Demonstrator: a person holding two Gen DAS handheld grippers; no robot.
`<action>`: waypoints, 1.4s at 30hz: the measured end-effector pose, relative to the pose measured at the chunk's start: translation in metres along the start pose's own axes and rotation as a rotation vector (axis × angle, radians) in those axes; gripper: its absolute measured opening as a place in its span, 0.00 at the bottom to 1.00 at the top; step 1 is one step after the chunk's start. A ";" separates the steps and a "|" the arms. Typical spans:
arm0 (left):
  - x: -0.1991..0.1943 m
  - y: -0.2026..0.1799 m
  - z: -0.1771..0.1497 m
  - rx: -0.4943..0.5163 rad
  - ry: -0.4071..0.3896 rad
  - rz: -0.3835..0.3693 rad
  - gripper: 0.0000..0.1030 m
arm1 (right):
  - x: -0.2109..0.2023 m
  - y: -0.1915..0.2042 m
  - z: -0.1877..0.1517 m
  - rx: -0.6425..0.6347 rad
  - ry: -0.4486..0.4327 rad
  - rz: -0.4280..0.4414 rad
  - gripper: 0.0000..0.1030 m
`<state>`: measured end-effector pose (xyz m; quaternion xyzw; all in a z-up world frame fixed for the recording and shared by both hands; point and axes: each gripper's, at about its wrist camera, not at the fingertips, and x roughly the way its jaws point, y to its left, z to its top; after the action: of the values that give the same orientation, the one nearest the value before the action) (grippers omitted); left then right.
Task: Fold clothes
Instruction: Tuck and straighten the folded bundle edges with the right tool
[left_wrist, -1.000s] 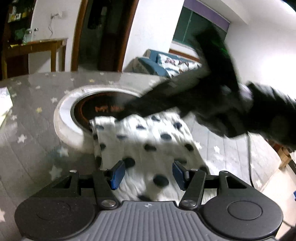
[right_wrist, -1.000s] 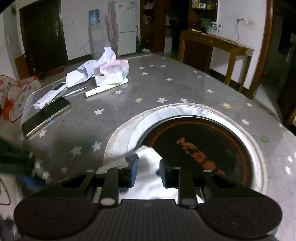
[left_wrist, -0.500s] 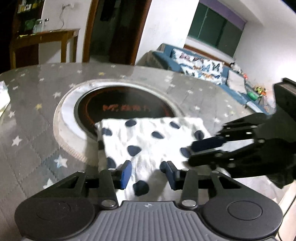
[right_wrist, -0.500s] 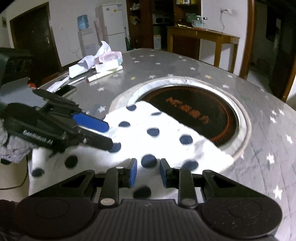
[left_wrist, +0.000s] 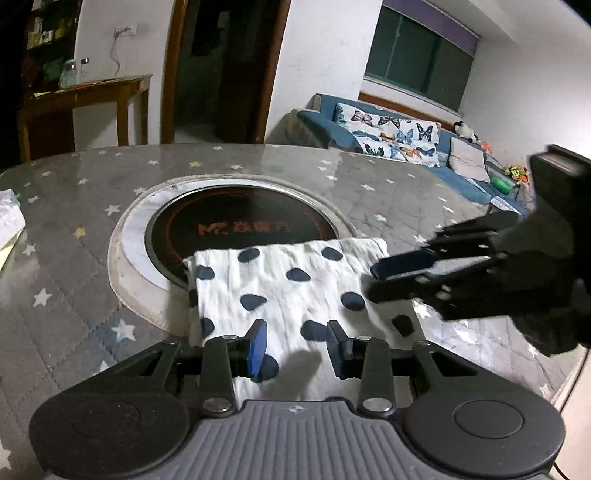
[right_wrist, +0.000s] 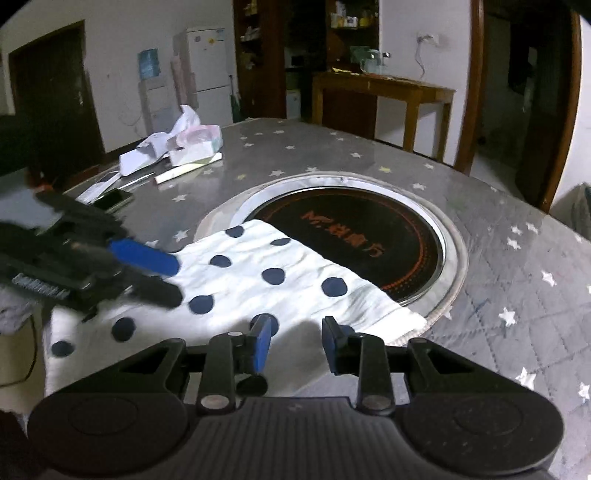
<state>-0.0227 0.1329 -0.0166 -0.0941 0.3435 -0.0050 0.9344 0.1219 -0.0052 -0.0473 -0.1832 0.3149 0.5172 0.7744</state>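
Left wrist: star-quilted table; butterfly sofa beyond

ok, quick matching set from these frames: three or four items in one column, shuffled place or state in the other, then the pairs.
Items:
1. spotted cloth
2. left gripper
3. phone
4. wooden side table

Places or states:
A. against the far wall
B. partly over the round hob
C. jaws apart, nothing between
D. on the table near the papers

Pairs: 1-B, 2-C, 3-D, 4-A
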 end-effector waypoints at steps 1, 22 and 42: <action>0.001 0.000 -0.002 0.000 0.007 0.004 0.37 | 0.004 -0.002 -0.001 0.005 0.010 -0.004 0.29; -0.020 -0.025 -0.041 0.115 0.020 0.018 0.39 | -0.033 0.074 -0.041 -0.134 0.034 0.121 0.32; -0.083 -0.016 -0.076 0.185 0.003 0.047 0.82 | -0.057 0.079 -0.029 -0.146 -0.041 0.126 0.43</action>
<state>-0.1345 0.1102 -0.0172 0.0007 0.3450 -0.0147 0.9385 0.0260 -0.0303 -0.0266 -0.2082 0.2713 0.5900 0.7314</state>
